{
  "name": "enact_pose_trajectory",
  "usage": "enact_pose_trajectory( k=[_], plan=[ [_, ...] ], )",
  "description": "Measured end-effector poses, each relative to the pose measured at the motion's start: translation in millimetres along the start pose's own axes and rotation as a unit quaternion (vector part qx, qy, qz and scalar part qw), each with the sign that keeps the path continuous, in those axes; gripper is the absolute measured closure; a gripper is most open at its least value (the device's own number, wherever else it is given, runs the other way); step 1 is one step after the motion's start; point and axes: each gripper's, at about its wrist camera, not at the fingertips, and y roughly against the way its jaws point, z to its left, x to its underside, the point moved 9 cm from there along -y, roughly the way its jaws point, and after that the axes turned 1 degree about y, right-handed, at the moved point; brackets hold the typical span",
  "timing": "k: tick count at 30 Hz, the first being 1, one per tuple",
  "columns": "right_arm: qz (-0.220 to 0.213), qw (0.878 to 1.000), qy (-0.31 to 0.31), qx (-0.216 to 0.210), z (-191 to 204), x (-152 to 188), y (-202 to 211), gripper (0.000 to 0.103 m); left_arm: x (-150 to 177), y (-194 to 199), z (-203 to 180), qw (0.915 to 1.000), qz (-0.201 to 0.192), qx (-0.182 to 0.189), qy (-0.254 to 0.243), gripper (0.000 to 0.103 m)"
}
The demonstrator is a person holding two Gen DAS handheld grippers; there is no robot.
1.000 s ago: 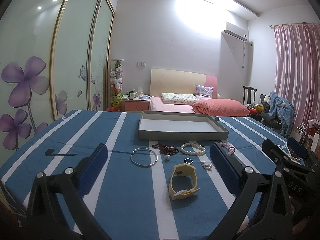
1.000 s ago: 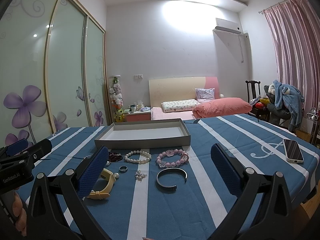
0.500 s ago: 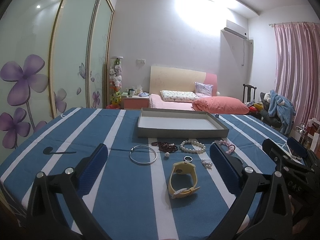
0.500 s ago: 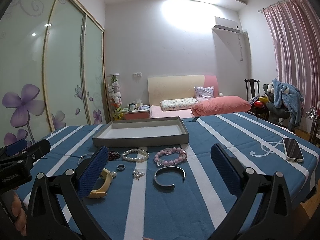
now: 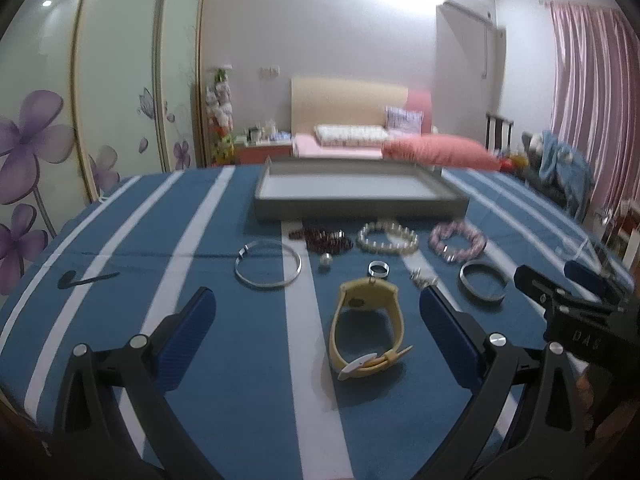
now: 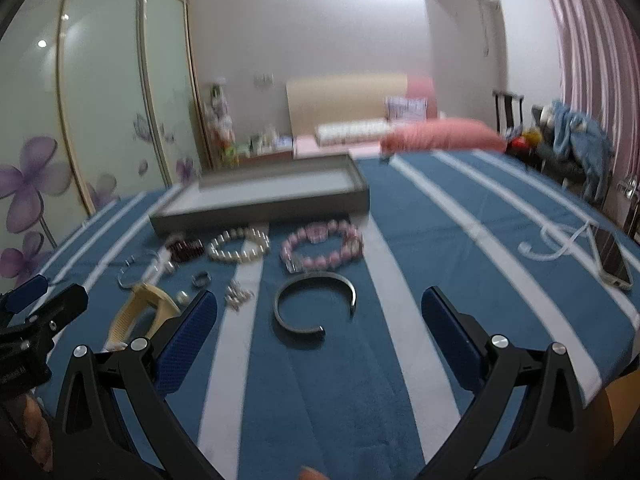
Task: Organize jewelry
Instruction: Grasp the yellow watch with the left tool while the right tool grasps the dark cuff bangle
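Blue-and-white striped cloth (image 5: pixel 120 240) spanning both views, all items lying on it
Grey tray (image 5: pixel 360 194), upper centre of the left view, nothing inside
Left gripper (image 5: pixel 316 312), lower frame, jaws wide apart, holding nothing; yellow watch (image 5: pixel 366 328) between its fingers
Right gripper (image 6: pixel 320 314), lower frame, jaws wide apart, holding nothing; dark open cuff (image 6: pixel 314 310) between them
Phone (image 6: pixel 614 258), right edge
Thin silver bangle (image 5: pixel 267 269), centre left
Pink bead bracelet (image 6: pixel 322 249), pearl bracelet (image 6: pixel 239 245), dark red beads (image 5: pixel 326 238), in a row just below the tray
Ring (image 5: pixel 378 269), centre
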Motion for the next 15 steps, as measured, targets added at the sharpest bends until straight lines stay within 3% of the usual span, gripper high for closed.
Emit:
enact_pose_trajectory(
  k=[7,15],
  plan=[
    [0.088,0.996,0.003,-0.010,-2.1,11.5,-31.9,0.002,9.2,-33.5,-6.6,0.9983,0.056,0.006,-0.016,0.004],
    [0.150,0.988,0.036,0.012,-2.2,20.8,-48.9,0.003,11.3,-47.0,-10.2,0.9968,0.074,0.016,-0.024,0.004]
  ],
)
